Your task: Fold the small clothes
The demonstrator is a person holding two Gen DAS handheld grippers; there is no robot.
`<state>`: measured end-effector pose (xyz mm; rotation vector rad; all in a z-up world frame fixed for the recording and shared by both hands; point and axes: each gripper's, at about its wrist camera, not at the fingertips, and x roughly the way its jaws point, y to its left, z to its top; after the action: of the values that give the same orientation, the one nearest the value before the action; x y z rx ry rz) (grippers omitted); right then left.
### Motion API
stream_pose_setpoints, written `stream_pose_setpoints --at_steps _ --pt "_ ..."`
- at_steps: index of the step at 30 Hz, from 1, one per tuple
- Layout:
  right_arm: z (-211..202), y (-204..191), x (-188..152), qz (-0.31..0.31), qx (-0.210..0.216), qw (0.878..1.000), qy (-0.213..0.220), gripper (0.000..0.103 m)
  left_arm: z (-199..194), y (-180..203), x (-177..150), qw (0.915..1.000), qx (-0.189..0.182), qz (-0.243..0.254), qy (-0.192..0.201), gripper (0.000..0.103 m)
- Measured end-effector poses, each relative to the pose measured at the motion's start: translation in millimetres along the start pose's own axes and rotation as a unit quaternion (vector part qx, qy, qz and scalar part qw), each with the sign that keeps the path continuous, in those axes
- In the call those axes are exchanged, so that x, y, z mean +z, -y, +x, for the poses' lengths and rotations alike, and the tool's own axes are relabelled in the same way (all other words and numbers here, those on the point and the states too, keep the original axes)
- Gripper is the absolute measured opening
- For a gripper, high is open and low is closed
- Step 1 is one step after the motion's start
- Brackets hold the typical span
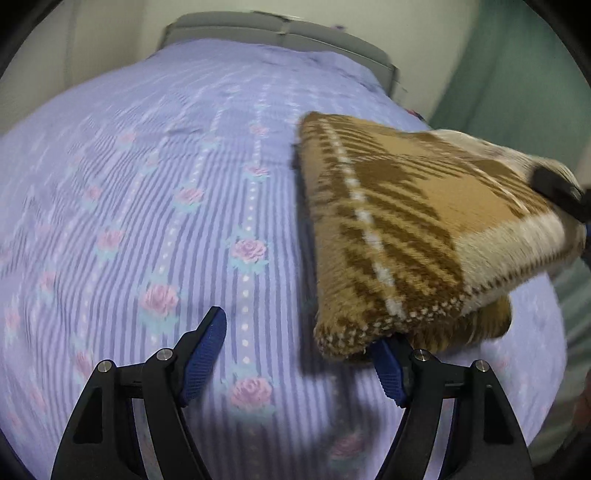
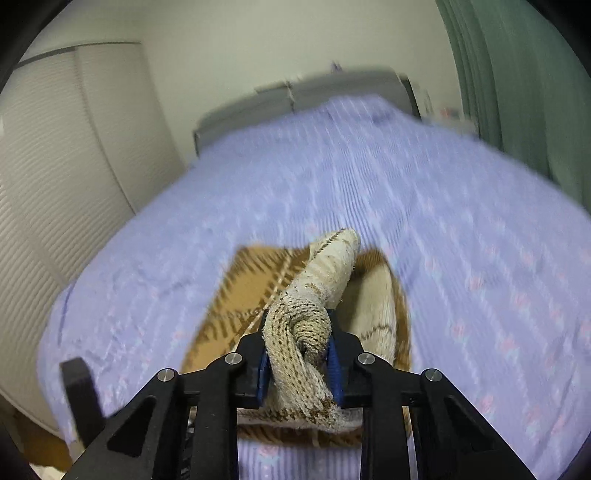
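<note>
A small brown-and-tan plaid cloth [image 1: 399, 221] lies folded on the lilac rose-patterned bedspread [image 1: 147, 184], right of centre in the left wrist view. My left gripper [image 1: 295, 354] is open just above the bed. Its right fingertip is tucked under the cloth's near corner, and its left finger [image 1: 207, 350] stands over bare bedspread. My right gripper [image 2: 299, 365] is shut on a bunched cream edge of the cloth [image 2: 314, 302], lifting it above the rest of the cloth [image 2: 251, 288]. That gripper also shows as a dark shape [image 1: 557, 192] at the cloth's far right side.
A grey headboard [image 1: 280, 33] runs along the far end of the bed. A green curtain [image 2: 517, 92] hangs on the right, and pale slatted doors [image 2: 55, 184] stand on the left. Open bedspread [image 2: 480, 240] stretches beyond and to the right of the cloth.
</note>
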<state>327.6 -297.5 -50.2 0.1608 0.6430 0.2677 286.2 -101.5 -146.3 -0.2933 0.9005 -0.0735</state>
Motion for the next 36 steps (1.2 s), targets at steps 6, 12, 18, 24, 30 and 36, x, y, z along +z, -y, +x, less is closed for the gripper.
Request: stream_pose_setpoints --at_steps 6,12,18,24,30,36 --pt "-14.0 7.1 -19.0 -0.044 -0.027 0.999 0.010 0.025 -6.3 -19.7 -8.4 0.9945 -0.007 -0.102 -0.026 0.074" --pt "-5.7 27.3 -52.9 -0.025 -0.036 0.999 -0.020 0.025 -4.8 -20.7 -10.8 0.9949 -0.002 -0.095 -0.034 0.074" --pt "-12.2 15.5 -45.5 -0.068 -0.061 0.996 -0.001 0.024 5.6 -17.6 -3.7 0.9955 0.003 -0.090 -0.032 0.074" --pt "-4.3 2.3 -22.2 -0.144 -0.075 0.987 0.003 0.024 4.2 -15.5 -7.5 0.9952 0.009 -0.092 -0.032 0.074" --pt "-8.1 28.1 -57.7 -0.065 -0.073 0.995 -0.007 0.025 7.1 -11.5 -9.3 0.9961 0.013 -0.080 -0.036 0.074" --pt "-6.4 40.8 -70.8 -0.038 -0.111 0.993 0.005 0.046 8.5 -10.6 -10.4 0.9964 0.011 -0.074 -0.040 0.075"
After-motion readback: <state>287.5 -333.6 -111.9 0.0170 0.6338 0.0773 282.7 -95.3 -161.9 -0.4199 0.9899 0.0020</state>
